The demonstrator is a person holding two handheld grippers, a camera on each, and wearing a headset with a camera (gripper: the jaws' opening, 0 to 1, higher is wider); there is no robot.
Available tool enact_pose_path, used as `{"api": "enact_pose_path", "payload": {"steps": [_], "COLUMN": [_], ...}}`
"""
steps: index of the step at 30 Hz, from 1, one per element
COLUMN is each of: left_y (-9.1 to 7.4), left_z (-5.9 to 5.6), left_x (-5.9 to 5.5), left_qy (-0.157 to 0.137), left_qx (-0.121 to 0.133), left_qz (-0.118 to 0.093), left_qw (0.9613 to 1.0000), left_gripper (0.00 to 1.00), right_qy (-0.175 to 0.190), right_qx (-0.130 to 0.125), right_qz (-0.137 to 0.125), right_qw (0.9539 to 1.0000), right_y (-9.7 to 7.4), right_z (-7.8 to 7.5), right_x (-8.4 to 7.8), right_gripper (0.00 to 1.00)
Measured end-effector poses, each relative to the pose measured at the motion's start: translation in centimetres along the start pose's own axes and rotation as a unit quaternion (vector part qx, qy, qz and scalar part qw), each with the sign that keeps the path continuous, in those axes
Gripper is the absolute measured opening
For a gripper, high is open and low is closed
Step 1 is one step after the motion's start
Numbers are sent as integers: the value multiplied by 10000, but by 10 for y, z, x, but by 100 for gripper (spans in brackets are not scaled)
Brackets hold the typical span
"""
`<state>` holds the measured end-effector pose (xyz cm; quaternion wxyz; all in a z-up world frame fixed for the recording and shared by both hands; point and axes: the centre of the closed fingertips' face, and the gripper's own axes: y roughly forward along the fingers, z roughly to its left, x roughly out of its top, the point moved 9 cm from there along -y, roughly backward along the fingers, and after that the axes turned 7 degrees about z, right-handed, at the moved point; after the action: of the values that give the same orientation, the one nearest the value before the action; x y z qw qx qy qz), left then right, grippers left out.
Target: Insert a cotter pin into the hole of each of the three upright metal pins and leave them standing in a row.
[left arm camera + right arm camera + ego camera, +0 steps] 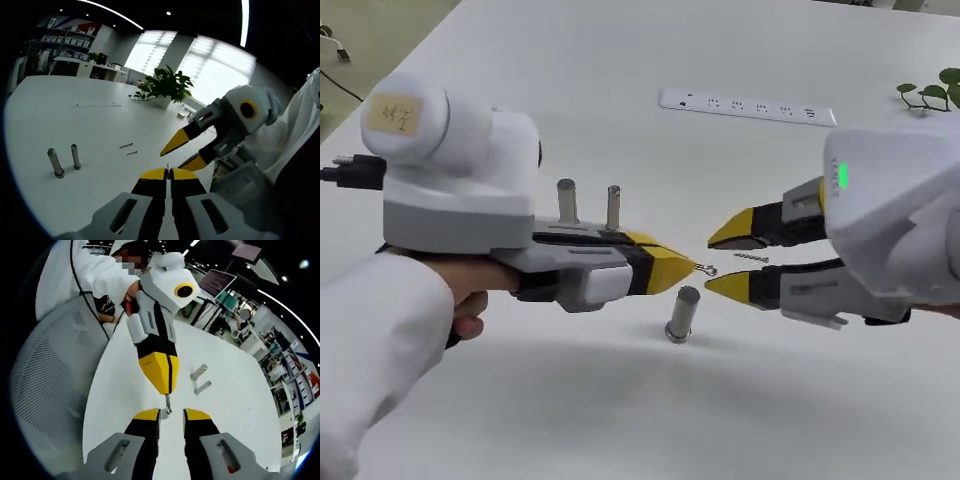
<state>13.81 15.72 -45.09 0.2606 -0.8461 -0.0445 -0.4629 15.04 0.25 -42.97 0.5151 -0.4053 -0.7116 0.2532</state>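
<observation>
Two upright metal pins [567, 200] [613, 207] stand side by side behind my left gripper [688, 268]. A third metal pin [682, 314] stands on the table just below and in front of the gripper tips. My left gripper is shut on a cotter pin [705, 269], which sticks out past its yellow tips [168, 166]. My right gripper [712, 263] faces it from the right, open, jaws above and below the cotter pin [168, 404]. In the right gripper view, the cotter pin's end reaches between the fingertips [150, 415], close to one of them.
Two loose cotter pins [750, 257] lie on the white table under the right gripper's upper jaw. A white power strip [748, 106] lies at the far side. A potted plant [930, 93] stands at the far right. A mesh chair [55, 380] is beside the table.
</observation>
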Motion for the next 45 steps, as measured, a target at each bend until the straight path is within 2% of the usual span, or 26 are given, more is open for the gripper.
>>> {"api": "enact_pose_path", "payload": {"steps": [3,8,10,11,12,14,15,16,18,25,30,40,45], "left_y": [-4,-9,-9,-9,-9,-8,-8,-8,-7,-5,-4,-2,0], "left_z": [0,0,-1,-2,-3,-6,-7,-7,-8,-16,-23,-26,-26], "left_x": [1,1,1,0,0,-2,-2,-2,-4,-6,-9,-12,-16], "left_qy": [149,480,844,1100,1228,1390,1359,1356,1508,1880,2173,2295,2361], "left_qx": [25,-10,-68,-96,-100,-152,-163,-177,-222,-412,-536,-660,-722], "left_qz": [-18,-45,-82,-48,-33,-25,-6,2,8,60,198,307,428], "left_qw": [9999,9988,9964,9939,9924,9902,9906,9906,9883,9813,9744,9706,9681], "left_gripper": [0,0,0,0,0,0,0,0,0,0,0,0,0], "right_qy": [424,874,1100,1201,1292,1362,1408,1545,1554,1583,1639,1588,1468], "right_qx": [179,457,614,733,818,940,1080,1343,1545,1664,1879,2096,2157], "right_qz": [-168,-318,-471,-540,-562,-630,-630,-548,-549,-539,-628,-687,-596], "right_qw": [9988,9946,9909,9886,9866,9842,9821,9773,9741,9718,9664,9624,9635], "right_y": [-1,-2,-2,-1,-2,-1,-1,1,3,7,7,5,6], "right_z": [-2,-5,-6,-6,-6,-5,-3,0,4,10,16,22,26], "right_x": [-4,-9,-11,-12,-13,-14,-15,-17,-19,-18,-15,-11,-11], "right_gripper": [14,14,14,14,14,13,12,12,10,9,5,0,0]}}
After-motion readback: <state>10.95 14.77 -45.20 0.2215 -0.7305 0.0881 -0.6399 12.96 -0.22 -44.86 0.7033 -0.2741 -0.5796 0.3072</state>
